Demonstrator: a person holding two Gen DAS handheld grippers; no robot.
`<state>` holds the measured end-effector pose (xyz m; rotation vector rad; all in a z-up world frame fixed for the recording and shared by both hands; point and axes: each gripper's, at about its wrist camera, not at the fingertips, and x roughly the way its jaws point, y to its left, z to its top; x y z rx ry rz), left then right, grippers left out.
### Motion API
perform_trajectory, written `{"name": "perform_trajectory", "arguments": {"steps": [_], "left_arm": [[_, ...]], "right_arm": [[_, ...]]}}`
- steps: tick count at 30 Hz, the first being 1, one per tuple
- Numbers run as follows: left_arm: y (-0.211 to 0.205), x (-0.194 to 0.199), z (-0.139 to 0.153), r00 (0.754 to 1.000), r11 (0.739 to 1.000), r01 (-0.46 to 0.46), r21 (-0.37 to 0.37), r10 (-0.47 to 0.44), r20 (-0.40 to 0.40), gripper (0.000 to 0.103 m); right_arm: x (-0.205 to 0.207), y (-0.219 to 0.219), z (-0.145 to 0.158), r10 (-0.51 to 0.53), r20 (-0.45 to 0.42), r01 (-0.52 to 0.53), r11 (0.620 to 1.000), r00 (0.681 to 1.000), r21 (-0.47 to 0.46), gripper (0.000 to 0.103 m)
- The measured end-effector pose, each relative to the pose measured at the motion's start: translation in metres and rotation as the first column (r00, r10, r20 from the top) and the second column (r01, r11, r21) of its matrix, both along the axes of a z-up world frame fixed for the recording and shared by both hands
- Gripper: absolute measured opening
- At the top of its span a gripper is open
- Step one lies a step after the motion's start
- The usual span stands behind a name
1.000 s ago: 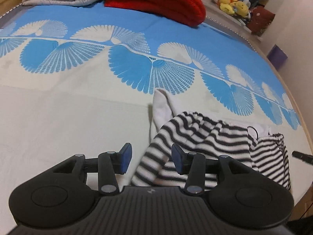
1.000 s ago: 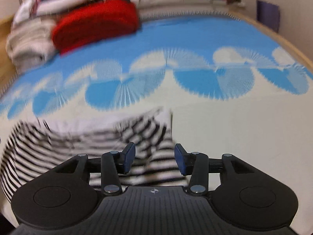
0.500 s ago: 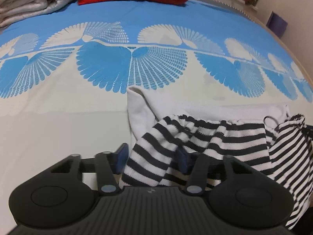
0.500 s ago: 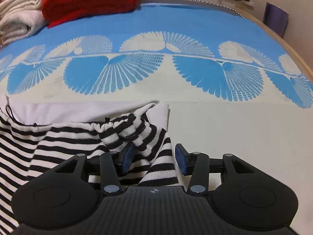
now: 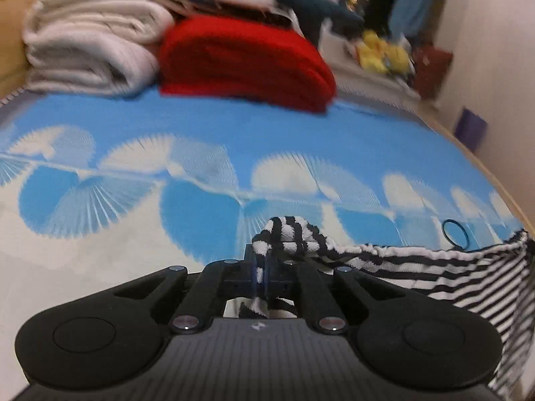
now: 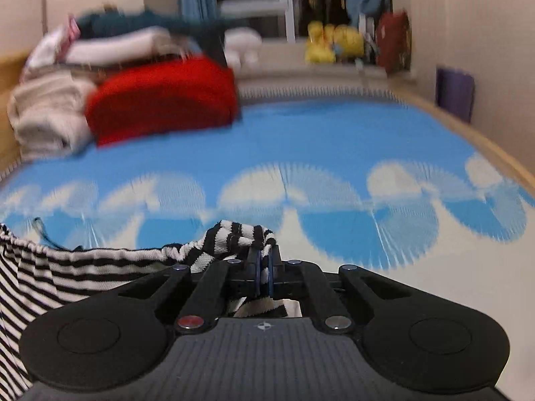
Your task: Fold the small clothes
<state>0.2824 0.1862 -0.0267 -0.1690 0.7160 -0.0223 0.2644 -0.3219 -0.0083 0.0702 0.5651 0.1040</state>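
A small black-and-white striped garment (image 5: 418, 267) hangs stretched between my two grippers above the bed. My left gripper (image 5: 260, 267) is shut on the garment's left corner, with striped cloth bunched over and under the pads. My right gripper (image 6: 264, 267) is shut on the striped garment's (image 6: 83, 267) right corner in the same way. A thin dark loop (image 5: 454, 232) of cord sticks up from the top edge. The lower part of the garment is hidden behind the gripper bodies.
The bed sheet (image 5: 200, 140) is blue with white fan shapes, cream toward me. At the far end lie a folded red blanket (image 5: 244, 63) and cream folded bedding (image 5: 90, 43). Yellow plush toys (image 6: 331, 46) sit on a ledge. A wall runs along the right.
Both grippers have shut on the striped garment's corners and lifted them off the bed. Both views have tilted upward, so the far bedding and the window now show.
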Motion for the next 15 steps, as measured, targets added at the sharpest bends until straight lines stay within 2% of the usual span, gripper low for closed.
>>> {"name": "perform_trajectory", "arguments": {"steps": [2,3,4,5,6,7,9,11,15], "left_arm": [[-0.005,0.012,-0.018,0.996,1.000,-0.003,0.019,0.004,-0.084,0.017],[-0.009,0.019,-0.033,0.983,0.999,0.035,0.010,-0.033,-0.183,0.035],[-0.011,0.022,-0.044,0.964,0.998,0.064,0.006,-0.061,-0.259,0.036],[-0.014,0.020,-0.050,0.954,0.997,0.063,0.041,-0.048,-0.296,0.035],[-0.014,0.016,-0.048,0.956,0.996,0.051,0.079,-0.026,-0.293,0.036],[-0.013,0.011,-0.043,0.961,0.995,0.041,0.089,-0.015,-0.277,0.040],[-0.002,0.000,-0.034,0.965,0.999,0.028,0.034,-0.018,-0.261,0.047],[0.012,-0.011,-0.031,0.957,0.999,0.017,-0.040,-0.028,-0.290,0.047],[0.036,-0.038,-0.023,0.940,0.991,-0.026,-0.132,-0.021,-0.341,0.047]], "right_arm": [[0.010,0.011,-0.005,-0.018,0.028,0.019,0.999,0.999,-0.037,0.006],[0.017,0.016,-0.013,-0.037,0.005,0.037,0.997,0.999,-0.064,0.016],[0.026,0.021,-0.027,-0.051,-0.068,0.044,0.995,0.996,-0.089,0.026],[0.033,0.022,-0.041,-0.041,-0.161,0.026,0.995,0.986,-0.096,0.029],[0.039,0.023,-0.056,-0.028,-0.277,0.001,0.995,0.960,-0.095,0.029],[0.040,0.022,-0.064,-0.033,-0.339,-0.003,0.994,0.940,-0.106,0.029],[0.034,0.018,-0.061,-0.023,-0.347,-0.011,0.995,0.937,-0.094,0.030],[0.024,0.007,-0.055,0.013,-0.351,-0.027,0.999,0.936,-0.036,0.034],[-0.003,-0.023,-0.042,0.007,-0.385,0.014,0.999,0.923,0.050,0.034]]}}
